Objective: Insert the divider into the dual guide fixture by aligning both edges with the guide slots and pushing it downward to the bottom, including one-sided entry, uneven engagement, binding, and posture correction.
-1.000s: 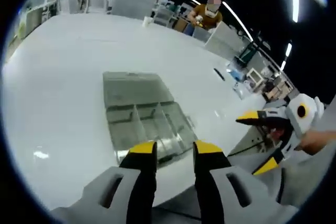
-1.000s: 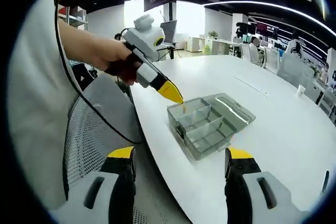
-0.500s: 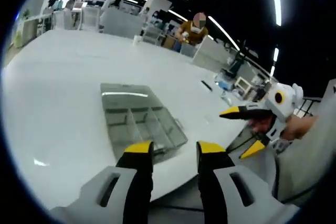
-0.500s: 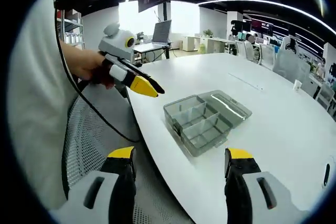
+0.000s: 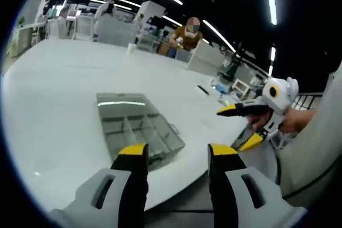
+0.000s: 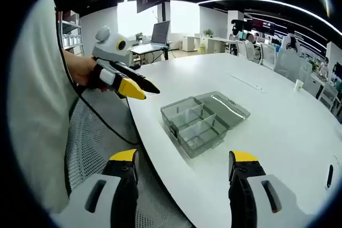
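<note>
Clear plastic, left gripper view: the fixture, a see-through compartment box with its lid laid open flat, sits on the white table near the table's edge.
Left gripper: its yellow-tipped jaws stand apart with nothing between them, hovering short of the box.
Right gripper: enters from the right, off the table's edge, jaws parted and empty.
Right gripper view, fixture: upright thin partitions stand inside, seemingly seated; which one is the divider I cannot tell.
Right gripper, own view: jaws wide apart, holding nothing, well back from the box.
Left gripper, seen here: held in a hand beside the table, clear of the box.
Handling, my judgement: a divider like these is likely light, thin, stiff and slippery; pinch its top edge at mid-length and keep it level so neither slot binds.
</note>
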`<control>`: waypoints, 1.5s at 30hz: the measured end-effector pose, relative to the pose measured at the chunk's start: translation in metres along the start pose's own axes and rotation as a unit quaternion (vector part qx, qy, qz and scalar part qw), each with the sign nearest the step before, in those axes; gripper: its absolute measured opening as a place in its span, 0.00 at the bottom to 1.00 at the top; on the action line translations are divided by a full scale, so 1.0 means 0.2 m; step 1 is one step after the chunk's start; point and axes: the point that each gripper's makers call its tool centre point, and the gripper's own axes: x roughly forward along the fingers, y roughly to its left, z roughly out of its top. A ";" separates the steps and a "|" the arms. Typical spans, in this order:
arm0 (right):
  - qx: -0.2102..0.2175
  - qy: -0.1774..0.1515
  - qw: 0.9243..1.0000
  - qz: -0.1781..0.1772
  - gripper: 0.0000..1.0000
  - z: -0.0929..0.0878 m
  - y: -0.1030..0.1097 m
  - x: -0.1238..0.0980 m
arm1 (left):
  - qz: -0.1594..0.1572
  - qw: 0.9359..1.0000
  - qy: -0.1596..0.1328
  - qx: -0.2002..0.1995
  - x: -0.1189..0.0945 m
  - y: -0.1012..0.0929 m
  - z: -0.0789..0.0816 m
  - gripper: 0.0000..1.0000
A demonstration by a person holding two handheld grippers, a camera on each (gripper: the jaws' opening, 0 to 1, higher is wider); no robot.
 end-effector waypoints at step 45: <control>0.023 0.025 0.998 -0.053 0.63 -0.07 -0.39 -0.10 | 0.028 0.992 0.026 0.117 0.05 -0.10 -0.05 0.70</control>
